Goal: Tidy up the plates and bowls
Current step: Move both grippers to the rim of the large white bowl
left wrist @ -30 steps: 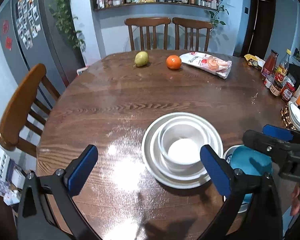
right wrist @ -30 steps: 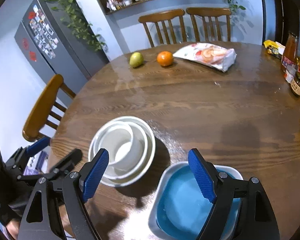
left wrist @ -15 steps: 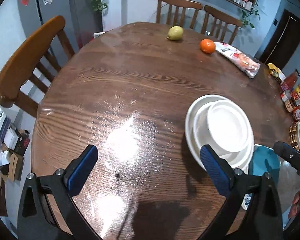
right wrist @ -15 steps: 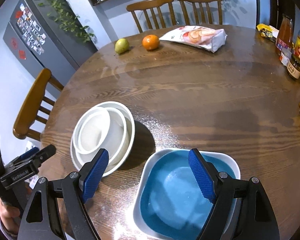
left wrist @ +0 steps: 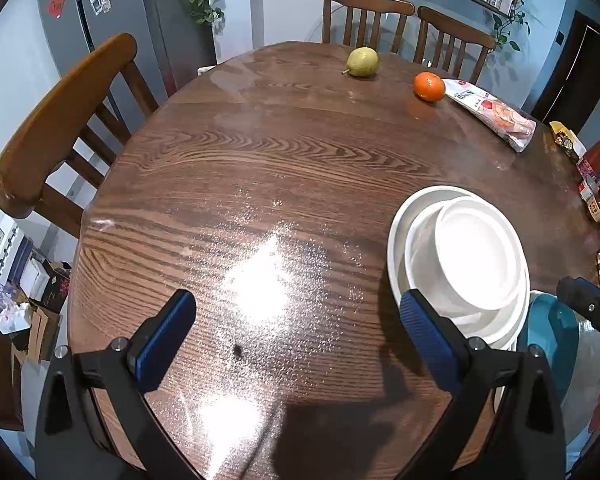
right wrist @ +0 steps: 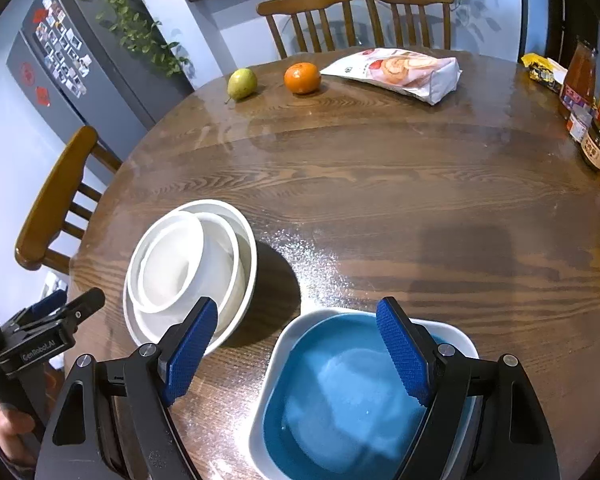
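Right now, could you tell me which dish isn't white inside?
The square blue dish, below the right gripper; the stacked round bowls are all white.

Both hand-held grippers point(left wrist: 296, 344) point(right wrist: 296, 356) agape, angled downward

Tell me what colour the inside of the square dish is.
The square dish is blue inside with a white rim; the right wrist view shows it best.

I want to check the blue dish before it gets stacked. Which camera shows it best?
The right wrist view: the blue dish lies nearly whole between the open right gripper fingers. The left wrist view catches only a sliver at its right edge.
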`<state>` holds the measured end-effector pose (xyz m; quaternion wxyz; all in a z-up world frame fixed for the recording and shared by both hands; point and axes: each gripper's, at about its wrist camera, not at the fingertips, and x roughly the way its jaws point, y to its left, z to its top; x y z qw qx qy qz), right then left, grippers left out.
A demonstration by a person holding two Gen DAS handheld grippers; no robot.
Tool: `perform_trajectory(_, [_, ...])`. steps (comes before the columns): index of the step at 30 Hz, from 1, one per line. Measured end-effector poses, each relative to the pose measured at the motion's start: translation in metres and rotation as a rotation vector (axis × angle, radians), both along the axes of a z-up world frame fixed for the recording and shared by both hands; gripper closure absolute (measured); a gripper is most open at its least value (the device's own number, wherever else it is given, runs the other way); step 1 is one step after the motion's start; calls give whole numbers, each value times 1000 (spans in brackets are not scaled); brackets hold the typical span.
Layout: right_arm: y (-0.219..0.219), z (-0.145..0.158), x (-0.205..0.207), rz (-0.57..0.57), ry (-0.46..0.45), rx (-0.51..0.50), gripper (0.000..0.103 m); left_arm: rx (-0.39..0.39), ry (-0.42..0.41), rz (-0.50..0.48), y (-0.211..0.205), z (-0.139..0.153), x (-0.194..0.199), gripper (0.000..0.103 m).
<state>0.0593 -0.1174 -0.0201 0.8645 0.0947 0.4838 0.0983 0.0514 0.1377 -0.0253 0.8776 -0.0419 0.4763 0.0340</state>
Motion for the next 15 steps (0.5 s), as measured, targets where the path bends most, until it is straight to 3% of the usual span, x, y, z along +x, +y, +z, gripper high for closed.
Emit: perform_trajectory(15, [-3, -7, 16, 19, 15, -9, 21, 22, -5, -6, -9, -1, 13, 1])
